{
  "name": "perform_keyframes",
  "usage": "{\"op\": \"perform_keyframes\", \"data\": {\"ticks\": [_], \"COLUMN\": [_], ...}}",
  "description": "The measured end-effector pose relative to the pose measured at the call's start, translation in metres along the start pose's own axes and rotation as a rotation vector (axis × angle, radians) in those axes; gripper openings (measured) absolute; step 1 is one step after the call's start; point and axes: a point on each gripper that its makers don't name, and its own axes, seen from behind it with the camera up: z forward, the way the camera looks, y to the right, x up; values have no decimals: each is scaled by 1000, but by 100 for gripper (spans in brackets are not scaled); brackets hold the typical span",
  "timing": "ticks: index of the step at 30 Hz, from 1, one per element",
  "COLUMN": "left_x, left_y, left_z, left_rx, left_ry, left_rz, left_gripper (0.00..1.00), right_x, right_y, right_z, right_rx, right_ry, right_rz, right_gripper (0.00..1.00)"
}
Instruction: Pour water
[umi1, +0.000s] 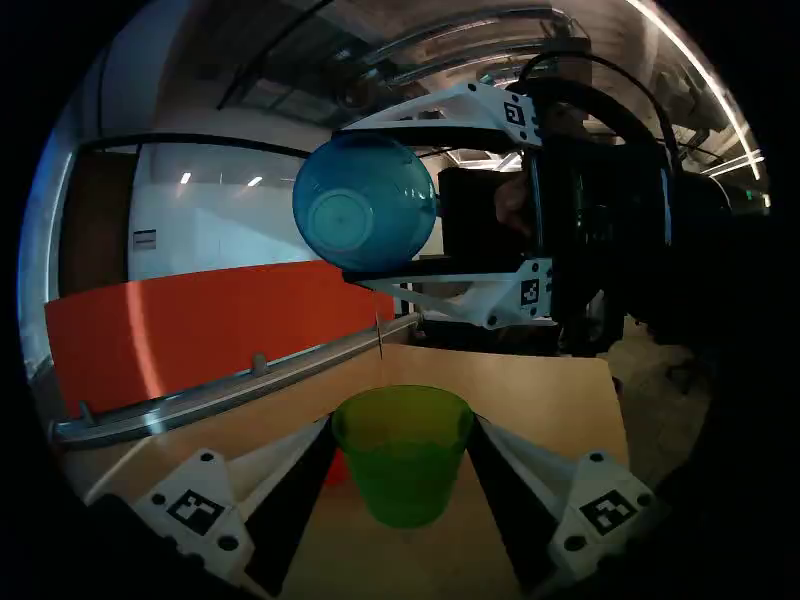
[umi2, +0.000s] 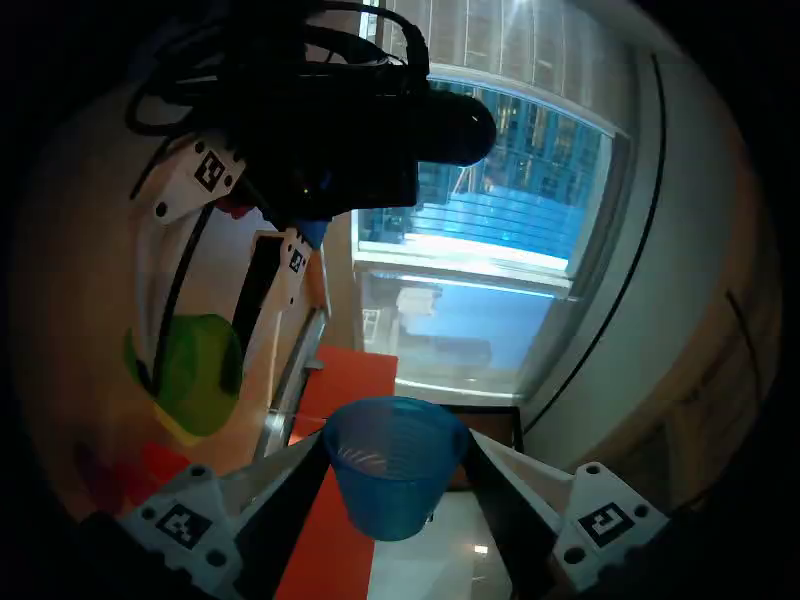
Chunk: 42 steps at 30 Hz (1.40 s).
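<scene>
Over the pale wooden table (umi1: 540, 385), the right gripper (umi1: 362, 205), clamped on the blue cup (umi1: 365, 215) tipped sideways, hangs above and a little beyond the upright green cup (umi1: 403, 470) pinched in the left gripper (umi1: 403, 440), so the pour likely needs the blue rim brought nearer.

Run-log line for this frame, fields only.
left gripper: shut on green cup, upright | right gripper: shut on blue cup, tipped on its side, higher than green cup | water: cannot tell

Left hand-held gripper (umi1: 400, 425) clamped; right (umi2: 395, 440) likewise.
</scene>
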Motion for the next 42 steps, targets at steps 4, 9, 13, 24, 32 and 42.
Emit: {"op": "perform_keyframes", "data": {"ticks": [4, 9, 13, 24, 32, 42], "left_x": [0, 1, 1, 2, 1, 1], "left_y": [0, 0, 0, 0, -4, -7], "left_z": [0, 1, 0, -1, -1, -1], "left_rx": [1, 1, 0, 0, 8, 16], "left_ry": [0, -1, 0, -1, -6, -13], "left_rz": [1, 3, 2, 4, 10, 16], "left_gripper": [88, 88, 88, 88, 88, 88], "right_x": [0, -1, -2, -17, -40, -50], "right_y": [0, -1, -1, -5, -8, -18], "right_z": [-1, -1, -2, -2, -7, -13], "right_rx": [-1, -1, -2, 1, 3, 13], "right_ry": [2, -1, -2, 12, 8, 16], "right_rz": [-1, -2, 4, 151, 368, 655], "right_gripper": [92, 92, 92, 92, 92, 92]}}
